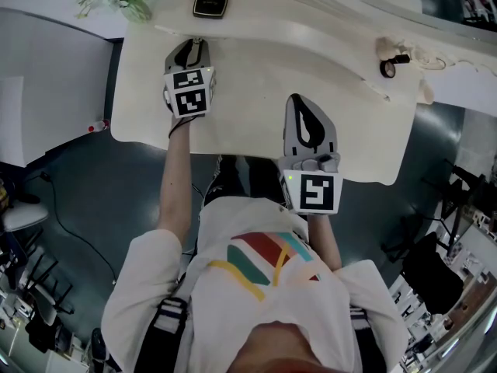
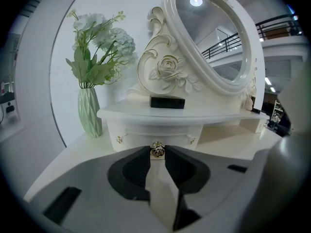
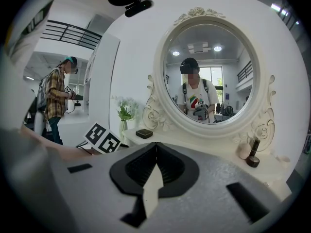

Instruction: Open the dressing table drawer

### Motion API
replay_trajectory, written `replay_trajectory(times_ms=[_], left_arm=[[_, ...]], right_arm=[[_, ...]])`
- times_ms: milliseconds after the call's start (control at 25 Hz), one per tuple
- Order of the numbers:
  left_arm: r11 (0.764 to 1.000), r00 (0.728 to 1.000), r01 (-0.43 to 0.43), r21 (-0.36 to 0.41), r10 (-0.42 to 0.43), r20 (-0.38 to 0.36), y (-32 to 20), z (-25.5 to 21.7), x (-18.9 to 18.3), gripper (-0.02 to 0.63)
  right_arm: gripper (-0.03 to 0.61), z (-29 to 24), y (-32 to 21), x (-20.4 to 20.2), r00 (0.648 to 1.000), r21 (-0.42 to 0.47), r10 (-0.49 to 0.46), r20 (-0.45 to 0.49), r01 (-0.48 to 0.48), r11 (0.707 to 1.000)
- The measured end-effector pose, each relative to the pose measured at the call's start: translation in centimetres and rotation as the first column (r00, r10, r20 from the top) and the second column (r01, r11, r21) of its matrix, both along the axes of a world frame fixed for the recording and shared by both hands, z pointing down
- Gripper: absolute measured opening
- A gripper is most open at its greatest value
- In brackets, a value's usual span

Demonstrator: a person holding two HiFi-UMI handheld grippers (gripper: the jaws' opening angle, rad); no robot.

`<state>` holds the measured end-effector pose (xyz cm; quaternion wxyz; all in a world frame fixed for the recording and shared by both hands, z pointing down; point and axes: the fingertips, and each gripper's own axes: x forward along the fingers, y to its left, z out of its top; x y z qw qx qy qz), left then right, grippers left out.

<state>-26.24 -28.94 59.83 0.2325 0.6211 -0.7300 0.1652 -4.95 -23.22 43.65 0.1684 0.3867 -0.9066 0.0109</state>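
Grey and black, the left hand-held gripper [image 1: 194,45] is clamping its two jaw tips on a small gold rose-shaped knob [image 2: 157,150], one tip pressing on each side of it. This knob is sitting at the middle of the white dressing table drawer [image 2: 141,132], whose front is lying under a raised white shelf at the back of the table and looks pushed in. The cream-white table [image 1: 256,61] is spreading out beneath the gripper.

Directly above the drawer, a flat black box [image 2: 167,102] is resting on the shelf. To the left, a ribbed pale green vase [image 2: 90,111] is standing upright on the table just beside the drawer unit, holding white flowers. Behind the shelf, a large oval mirror in a carved white frame [image 2: 214,38] is leaning back.

Nearer the person, the right hand-held gripper [image 3: 155,144] is keeping its jaws pressed together with nothing between them, and it is hanging over the front part of the table, well apart from the left one. Beyond it, a small dark bottle [image 3: 253,154] is standing near the mirror's right foot.
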Motion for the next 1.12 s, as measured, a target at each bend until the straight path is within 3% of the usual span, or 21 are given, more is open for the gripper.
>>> replay_trajectory(times_ms=[1120], left_arm=[[1.000, 1.000, -0.009, -0.023, 0.009, 0.002, 3.3, 0.1, 0.9, 0.091]], right_arm=[[0.000, -1.3, 2.8, 0.0, 1.000, 0.021, -0.014, 0.006, 0.014, 1.000]])
